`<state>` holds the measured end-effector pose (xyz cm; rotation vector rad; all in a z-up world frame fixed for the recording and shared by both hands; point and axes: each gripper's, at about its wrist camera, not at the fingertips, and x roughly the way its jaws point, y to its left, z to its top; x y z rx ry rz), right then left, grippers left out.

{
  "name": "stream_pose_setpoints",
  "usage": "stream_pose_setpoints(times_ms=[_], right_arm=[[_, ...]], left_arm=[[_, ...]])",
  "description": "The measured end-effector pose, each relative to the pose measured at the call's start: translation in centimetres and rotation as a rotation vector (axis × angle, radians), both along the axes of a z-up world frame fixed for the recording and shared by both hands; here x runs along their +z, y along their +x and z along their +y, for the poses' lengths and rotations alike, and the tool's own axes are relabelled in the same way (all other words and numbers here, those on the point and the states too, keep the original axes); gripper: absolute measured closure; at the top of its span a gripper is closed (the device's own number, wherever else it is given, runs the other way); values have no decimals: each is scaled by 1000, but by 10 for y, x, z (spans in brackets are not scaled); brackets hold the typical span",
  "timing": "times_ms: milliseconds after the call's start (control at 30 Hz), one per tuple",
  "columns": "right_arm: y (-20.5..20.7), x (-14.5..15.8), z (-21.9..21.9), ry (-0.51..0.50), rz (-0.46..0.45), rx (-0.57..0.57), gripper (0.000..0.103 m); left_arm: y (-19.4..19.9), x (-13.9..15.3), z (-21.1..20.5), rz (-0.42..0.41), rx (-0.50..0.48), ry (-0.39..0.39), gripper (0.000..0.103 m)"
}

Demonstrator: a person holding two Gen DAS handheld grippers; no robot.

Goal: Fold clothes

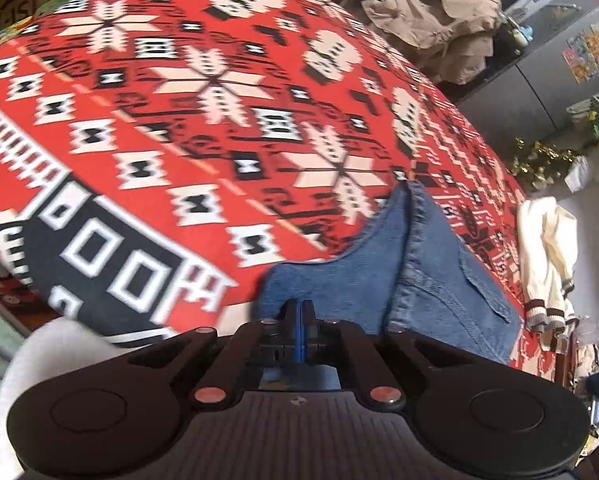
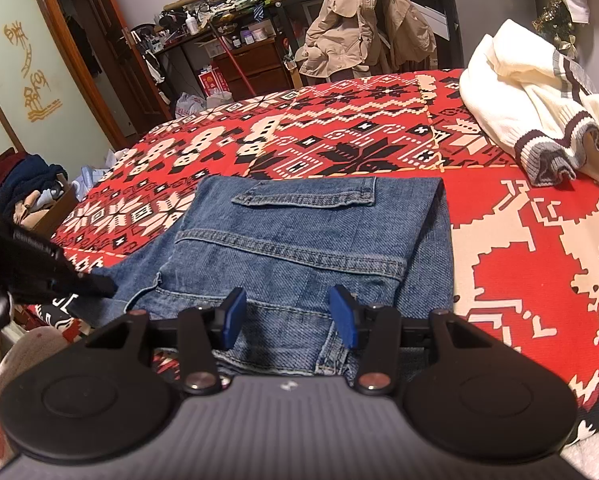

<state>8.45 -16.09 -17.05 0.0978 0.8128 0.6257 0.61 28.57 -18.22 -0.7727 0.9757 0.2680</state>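
Currently I am viewing folded blue jeans [image 2: 299, 248] lying on the red patterned blanket [image 2: 531, 248], flap pocket uppermost. My left gripper [image 1: 298, 312] is sitting with its blue pads pressed together at the denim's edge; whether cloth is pinched between them I cannot tell. My right gripper [image 2: 289, 312] is hovering over the near end of the jeans, fingers apart, gripping nothing. A cream sweater [image 2: 539, 96] is lying at two o'clock, well apart from the jeans.

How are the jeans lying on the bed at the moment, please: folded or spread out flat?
Folded. The right wrist view shows the jeans doubled into a compact stack on the red blanket, pocket flap on top.
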Motion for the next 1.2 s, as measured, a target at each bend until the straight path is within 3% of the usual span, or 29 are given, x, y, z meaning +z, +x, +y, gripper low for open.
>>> stream_pose_setpoints(times_ms=[233, 367, 400, 533, 633, 733, 900, 1067, 1200], right_arm=[[0, -1, 1, -2, -2, 4, 50], [-1, -1, 1, -3, -3, 4, 50], [-1, -1, 1, -3, -4, 4, 50], [-1, -1, 2, -4, -9, 11, 46], [-1, -1, 3, -5, -11, 12, 45], [-3, -1, 3, -8, -14, 11, 45], [-5, -1, 5, -17, -27, 10, 45], [-3, -2, 3, -6, -20, 9, 45], [-3, -2, 3, -3, -18, 11, 44]], left_arm=[[-5, 4, 1, -3, -31, 29, 100], [-5, 11, -7, 18, -48, 213, 95], [-7, 11, -5, 12, -45, 208, 95], [-14, 14, 9, -68, 0, 43, 95], [-11, 24, 4, -133, -30, -11, 95], [-3, 22, -9, -145, -86, -64, 95], [5, 4, -26, -38, -135, 17, 99], [-12, 1, -7, -41, -122, -45, 100], [-20, 3, 5, -21, -94, -6, 100]])
